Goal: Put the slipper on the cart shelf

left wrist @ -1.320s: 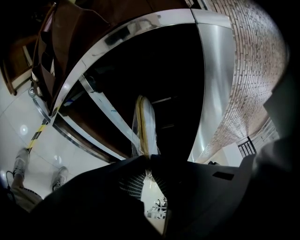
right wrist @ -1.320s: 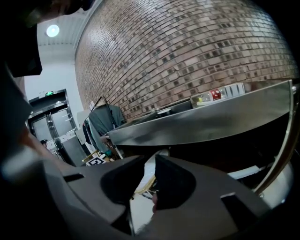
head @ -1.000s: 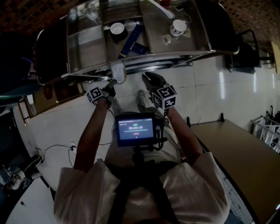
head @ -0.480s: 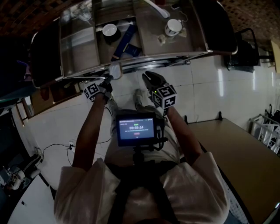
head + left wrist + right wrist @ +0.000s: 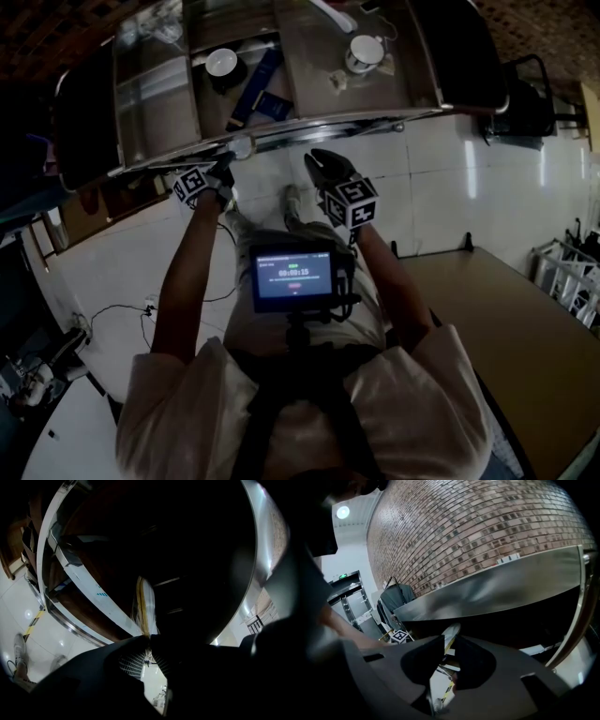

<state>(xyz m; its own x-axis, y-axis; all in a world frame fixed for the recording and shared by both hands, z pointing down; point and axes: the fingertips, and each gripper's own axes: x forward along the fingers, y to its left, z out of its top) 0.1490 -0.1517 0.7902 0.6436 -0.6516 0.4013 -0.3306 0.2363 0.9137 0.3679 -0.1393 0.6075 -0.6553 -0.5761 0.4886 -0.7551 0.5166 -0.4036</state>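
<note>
A pale, flat slipper [image 5: 242,147] hangs pinched at its edge in my left gripper [image 5: 229,167], right at the front rim of the steel cart [image 5: 328,120]. In the left gripper view the slipper [image 5: 144,605] stands edge-on above the shut jaws [image 5: 149,640], with the dark underside of a cart shelf [image 5: 89,595] behind it. My right gripper [image 5: 315,159] hovers a little to the right, just below the cart's rim, jaws drawn together with nothing in them. In the right gripper view [image 5: 449,641] the slipper [image 5: 452,632] shows far off through the narrow slit between the jaws.
The cart's top holds a white bowl [image 5: 221,62], a cup [image 5: 361,52] and a blue box [image 5: 255,89]. A wooden table [image 5: 511,319] stands at the right. Cables [image 5: 122,314] lie on the white tiled floor. A chest-mounted screen [image 5: 292,278] sits below my arms.
My left gripper has carried the slipper up and left, closer to the cart's front rim. The right gripper has stayed about where it was.
</note>
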